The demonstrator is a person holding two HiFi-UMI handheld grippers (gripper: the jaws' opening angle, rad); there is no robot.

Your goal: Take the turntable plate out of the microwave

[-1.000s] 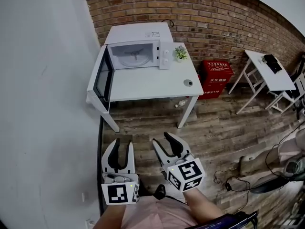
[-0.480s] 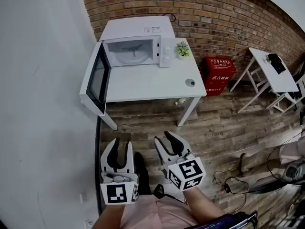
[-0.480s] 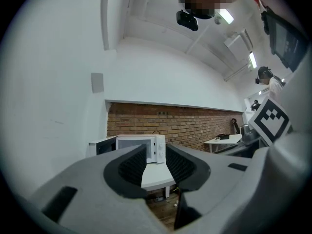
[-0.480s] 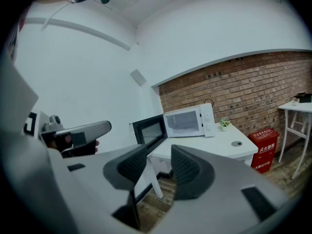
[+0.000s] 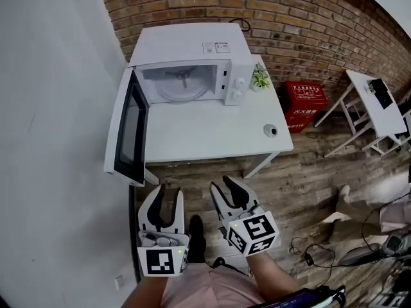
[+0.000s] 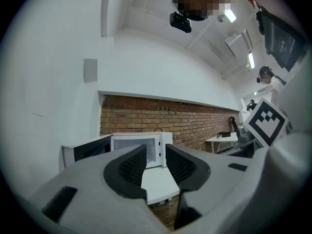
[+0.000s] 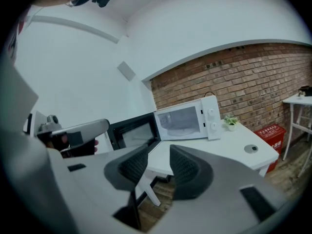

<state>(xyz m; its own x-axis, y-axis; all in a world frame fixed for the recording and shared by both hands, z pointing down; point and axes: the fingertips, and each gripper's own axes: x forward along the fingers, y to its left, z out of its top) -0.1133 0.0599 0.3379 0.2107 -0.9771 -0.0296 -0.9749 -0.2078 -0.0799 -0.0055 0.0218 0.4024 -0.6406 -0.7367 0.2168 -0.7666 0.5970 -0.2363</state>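
Left gripper (image 5: 168, 194): jaws apart, nothing between them. Held at lower left of the head view, above the dark wood-plank floor (image 5: 302, 191). Right gripper (image 5: 223, 186): just beside it toward frame centre, jaws closing, likewise with nothing between them.

Location of work item: round clear glass turntable plate (image 5: 182, 85), lying flat inside the cavity of the white box-shaped microwave oven (image 5: 192, 43), upper centre of the head view. Dark-windowed microwave door (image 5: 128, 130): swung fully open toward frame left. Oven position: rear of the white rectangular table (image 5: 212, 130), against the red brick wall (image 5: 289, 18).

Step in hand, as judged: approach. Both grippers well apart from the table's near edge, with the plate not yet reached.

Recommended procedure:

1. Open the right jaws wide again before entering the cavity.
2. Bring both grippers to cavity height and enter head-on, keeping clear of the door edge at left and the knob panel at right.
3. Take the plate by its rim at opposite sides. Rim profile not readable from here, so expect to slip a lower jaw under the edge.
4. Lift only enough to free the plate from its seat, hold it flat, and withdraw straight toward the bottom of the frame.
5. Set down on bare tabletop in front of the oven, away from the small green potted plant (image 5: 260, 77) and the small round grey disc (image 5: 270, 130).

Caution: smooth glass, likely slippery, so close firmly before lifting.
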